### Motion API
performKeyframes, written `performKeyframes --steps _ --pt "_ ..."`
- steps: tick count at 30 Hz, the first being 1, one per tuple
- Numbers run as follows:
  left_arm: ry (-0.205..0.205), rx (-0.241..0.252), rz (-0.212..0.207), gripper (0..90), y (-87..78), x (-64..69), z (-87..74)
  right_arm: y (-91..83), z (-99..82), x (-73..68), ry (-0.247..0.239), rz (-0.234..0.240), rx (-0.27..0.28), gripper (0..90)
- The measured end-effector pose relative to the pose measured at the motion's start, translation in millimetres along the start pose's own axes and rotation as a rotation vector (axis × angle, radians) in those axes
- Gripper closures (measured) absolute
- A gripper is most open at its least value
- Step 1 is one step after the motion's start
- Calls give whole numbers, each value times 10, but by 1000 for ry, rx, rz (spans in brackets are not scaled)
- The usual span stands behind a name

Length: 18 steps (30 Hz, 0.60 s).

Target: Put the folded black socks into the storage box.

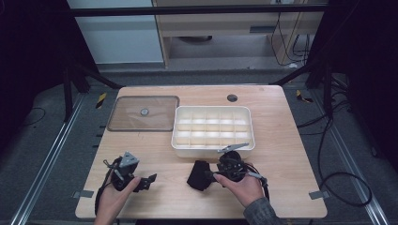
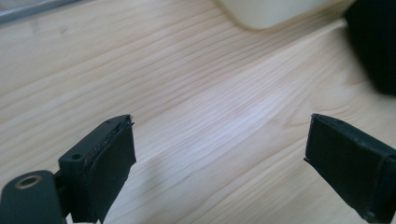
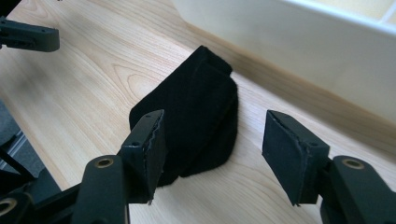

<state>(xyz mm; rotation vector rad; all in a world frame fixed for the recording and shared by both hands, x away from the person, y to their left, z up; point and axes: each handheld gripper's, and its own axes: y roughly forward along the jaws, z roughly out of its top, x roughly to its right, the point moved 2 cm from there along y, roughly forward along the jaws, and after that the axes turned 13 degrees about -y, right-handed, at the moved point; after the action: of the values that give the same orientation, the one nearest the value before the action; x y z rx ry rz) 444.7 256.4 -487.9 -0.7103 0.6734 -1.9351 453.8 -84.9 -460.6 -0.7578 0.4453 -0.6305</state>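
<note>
— Where's the black cloth (image 3: 196,116)?

— Lying folded on the bench (image 1: 281,140), near its front edge, just in front of the white compartment tray (image 1: 213,149).

— Is it held?

— No. The right gripper (image 3: 212,154) hangs over it with its jaws apart, pads clear of the fabric.

— And the left gripper (image 2: 219,163)?

— Toward the front left corner, jaws spread wide over bare wood. A clear lid (image 1: 143,113) lies flat at the tray's left, toward the back edge.

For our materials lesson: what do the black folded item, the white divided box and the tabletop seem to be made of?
Black folded item: apparently soft fabric, matte and fuzzy-edged. White divided box: probably plastic, with smooth moulded walls and rounded corners. Tabletop: wood or wood-look laminate, with visible pale grain.
</note>
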Motion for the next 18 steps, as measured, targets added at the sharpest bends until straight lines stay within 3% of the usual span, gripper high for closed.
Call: performKeyframes --steps 3,7,18 --pt "-34 25 28 84 -39 -145 -71 96 12 -17 5 8 -8 404" --pt "-41 23 65 83 -49 -267 -101 188 48 -22 11 11 -10 406" --pt "-35 -7 73 86 -8 -304 -121 402 100 -54 45 16 -63 389"
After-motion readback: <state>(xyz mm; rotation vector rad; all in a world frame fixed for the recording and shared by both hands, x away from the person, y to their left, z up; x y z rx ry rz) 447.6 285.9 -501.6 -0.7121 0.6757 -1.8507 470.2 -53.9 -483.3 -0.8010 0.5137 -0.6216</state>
